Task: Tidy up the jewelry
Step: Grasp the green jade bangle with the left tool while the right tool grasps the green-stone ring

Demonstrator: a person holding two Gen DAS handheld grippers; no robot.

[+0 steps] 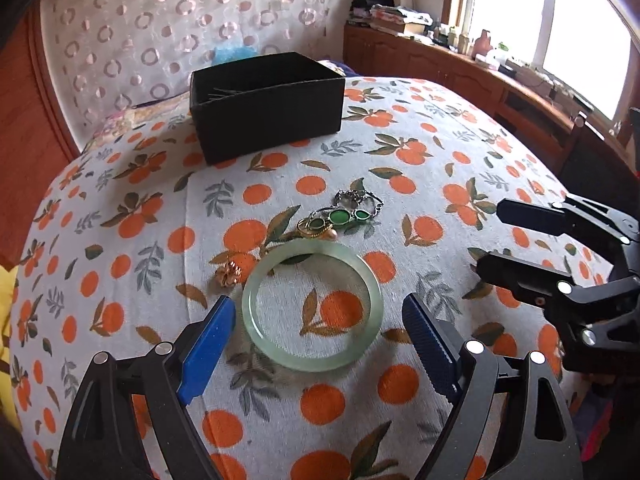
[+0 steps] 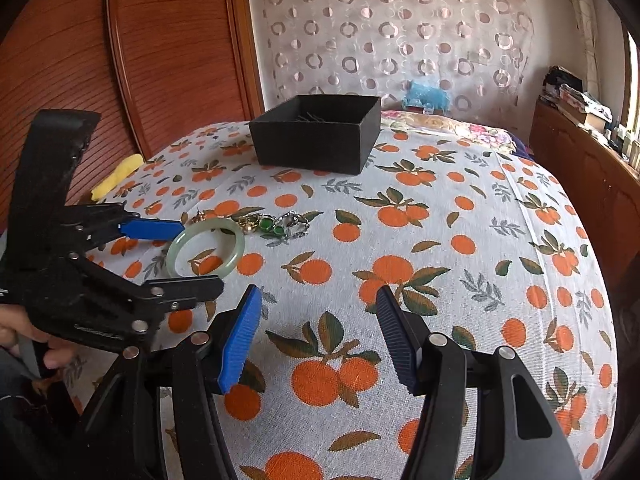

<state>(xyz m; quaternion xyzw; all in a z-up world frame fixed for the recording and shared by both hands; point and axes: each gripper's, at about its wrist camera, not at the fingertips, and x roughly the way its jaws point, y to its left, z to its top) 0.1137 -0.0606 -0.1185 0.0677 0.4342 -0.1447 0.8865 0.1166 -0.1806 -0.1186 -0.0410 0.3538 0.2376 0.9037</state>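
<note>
While both tools hang over the cloth, the scene reads as follows, largest first.

Bed: a bed covered by a white cloth printed with oranges and leaves carries everything.
Box: a black open-topped box stands at the far end of the cloth, well apart from the jewelry; thin dark pins show inside it.
Left hand-held gripper: jaws wide apart, one blue pad on each side of the bangle, neither pad pressing on it.
Right hand-held gripper: jaws apart with only cloth between them, off to the right of the jewelry.
Jade bangle: pale green, lying flat on the cloth, nearest the left tool.
Green-stone bracelet: silver chain with green ovals, just beyond the bangle.
Gold pieces: small tangle touching the bracelet, details too small to tell.
Gold ornament: tiny, just left of the bangle.
</note>
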